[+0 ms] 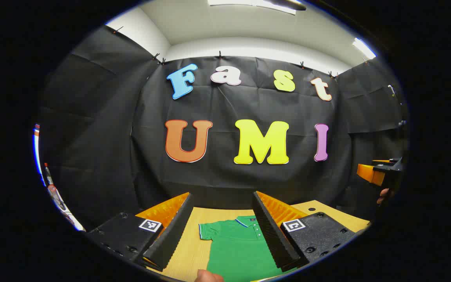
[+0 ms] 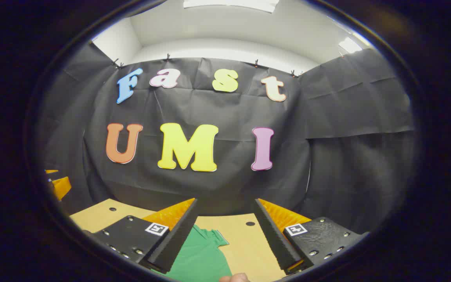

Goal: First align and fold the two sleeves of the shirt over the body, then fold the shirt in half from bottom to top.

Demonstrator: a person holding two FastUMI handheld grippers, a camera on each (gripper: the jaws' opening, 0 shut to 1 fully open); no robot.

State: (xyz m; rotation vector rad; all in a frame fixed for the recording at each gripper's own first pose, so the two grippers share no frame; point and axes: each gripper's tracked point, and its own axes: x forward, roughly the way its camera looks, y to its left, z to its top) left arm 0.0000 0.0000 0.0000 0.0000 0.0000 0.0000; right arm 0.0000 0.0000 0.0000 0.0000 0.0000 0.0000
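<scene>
The left gripper (image 1: 221,231) hangs spread wide above the wooden table (image 1: 188,243), its ribbed, wedge-shaped fingers (image 1: 170,231) pinching nothing. Between and below them a green shirt (image 1: 237,250) lies flat (soft knit, collar toward the wall). In the right gripper view, the right gripper (image 2: 225,235) is likewise spread and empty, with one short sleeve (image 2: 210,237) of the shirt just beside its left finger.

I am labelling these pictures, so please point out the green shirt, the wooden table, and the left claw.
green shirt (image 1: 237,250): left gripper view, on the chest below the collar.
wooden table (image 2: 245,239): right gripper view, on bare wood beside the shirt.
left claw (image 1: 221,229): left gripper view, midway between its open fingertips.
</scene>
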